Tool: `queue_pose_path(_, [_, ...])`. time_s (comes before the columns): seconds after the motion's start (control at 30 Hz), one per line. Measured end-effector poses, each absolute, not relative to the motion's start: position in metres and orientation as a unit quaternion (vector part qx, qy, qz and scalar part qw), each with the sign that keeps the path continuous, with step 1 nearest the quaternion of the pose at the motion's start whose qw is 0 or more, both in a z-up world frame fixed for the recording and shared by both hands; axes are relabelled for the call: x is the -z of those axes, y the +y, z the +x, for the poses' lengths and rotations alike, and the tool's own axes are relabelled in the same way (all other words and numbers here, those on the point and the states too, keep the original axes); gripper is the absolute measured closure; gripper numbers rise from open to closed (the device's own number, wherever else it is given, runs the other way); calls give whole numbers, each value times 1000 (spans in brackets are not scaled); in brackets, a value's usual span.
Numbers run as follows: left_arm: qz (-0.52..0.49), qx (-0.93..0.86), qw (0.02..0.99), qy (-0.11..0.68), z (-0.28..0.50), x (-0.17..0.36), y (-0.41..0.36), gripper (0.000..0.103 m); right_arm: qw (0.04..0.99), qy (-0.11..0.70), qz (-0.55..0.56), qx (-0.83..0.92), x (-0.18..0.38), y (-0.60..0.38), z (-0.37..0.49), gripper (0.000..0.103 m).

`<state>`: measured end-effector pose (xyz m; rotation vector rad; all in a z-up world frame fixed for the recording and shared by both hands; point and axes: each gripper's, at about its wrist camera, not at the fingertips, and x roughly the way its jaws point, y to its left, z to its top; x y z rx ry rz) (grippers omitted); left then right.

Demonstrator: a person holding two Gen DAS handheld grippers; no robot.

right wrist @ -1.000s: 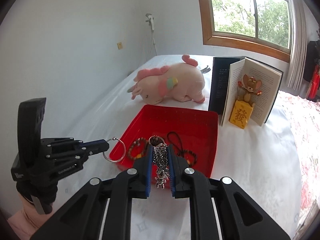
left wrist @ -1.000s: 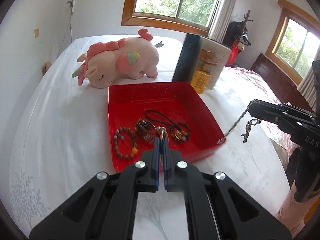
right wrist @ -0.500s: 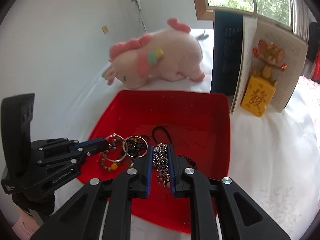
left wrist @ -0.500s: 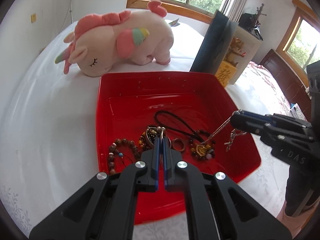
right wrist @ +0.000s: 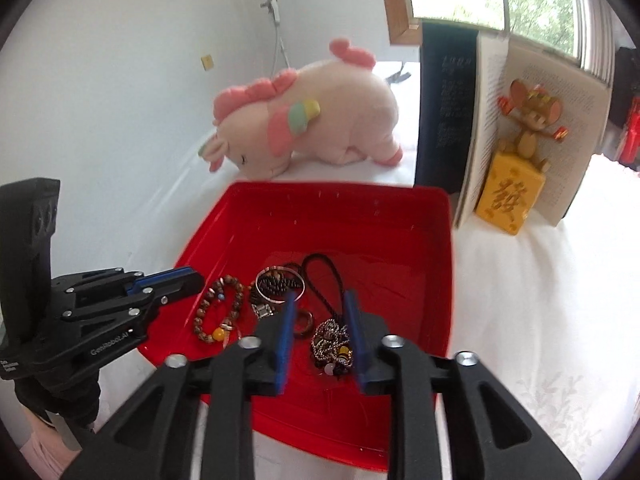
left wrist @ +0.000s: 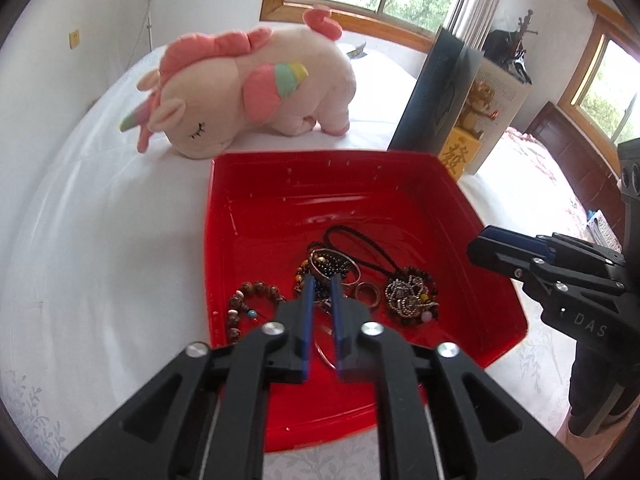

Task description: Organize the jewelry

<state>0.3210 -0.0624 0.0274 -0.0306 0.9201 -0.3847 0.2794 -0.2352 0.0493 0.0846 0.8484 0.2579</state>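
Two grippers hang over the near half of the red tray [left wrist: 460, 208], and both stand open with nothing between their fingers: the left gripper [left wrist: 321, 292] only narrowly parted, the right gripper [right wrist: 320, 312] clearly wider. All the jewelry visible lies on the tray floor, crowded toward the near edge. The main risk, as I judge it, is tangling: the silver chain [right wrist: 330, 338] sits heaped on a dark beaded piece just beside a small ring [right wrist: 303, 322], and the black cord [right wrist: 324, 276] loops back toward the tray's middle, touching the thin bangle [right wrist: 279, 284]. A pinch into that heap could catch two pieces at once, or drag the cord and pull its neighbours along. The wooden bead bracelet [right wrist: 218, 308] lies apart, nearer the tray's left edge, so it looks the safer pick. A second hazard is the tray itself; it rests on soft white bedding [left wrist: 100, 240], and a downward push at the near edge might tip it and slide everything together. Relative to the tools, the chain heap lies just below and between the right gripper's open fingers, while the left gripper's tips hover above the bangle cluster [left wrist: 330, 266], near but whether touching I cannot tell.
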Motion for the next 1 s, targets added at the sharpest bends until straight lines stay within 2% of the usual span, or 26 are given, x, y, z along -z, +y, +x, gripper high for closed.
queue_pose_path(0.03, [-13,181,883,433,315,-34,-61,80,907,401,39,-121,-54,-236,276,58])
queue_pose_path(0.07, [-11,176,889,422,309,-40,-59,68,912,391,35,-116,-60,-236,271,52])
queue_pose_path(0.1, [-9,172,896,410,303,-47,-57,59,917,382,32,-111,-66,-236,266,50])
queue_pose_path(0.23, [-11,169,908,383,282,-68,-52,47,930,351,27,-101,-85,-238,244,31])
queue_pose_path(0.3, [-13,168,913,370,271,-75,-51,35,936,340,18,-94,-92,-237,234,21])
queue_pose_path(0.33, [-10,165,917,364,264,-80,-50,34,938,335,15,-91,-95,-237,228,14])
queue_pose_path(0.47, [-7,160,925,346,242,-89,-48,25,942,325,10,-87,-102,-235,209,4])
queue_pose_path(1.0, [-1,129,941,314,181,-90,-28,15,944,323,23,-68,-91,-241,151,4])
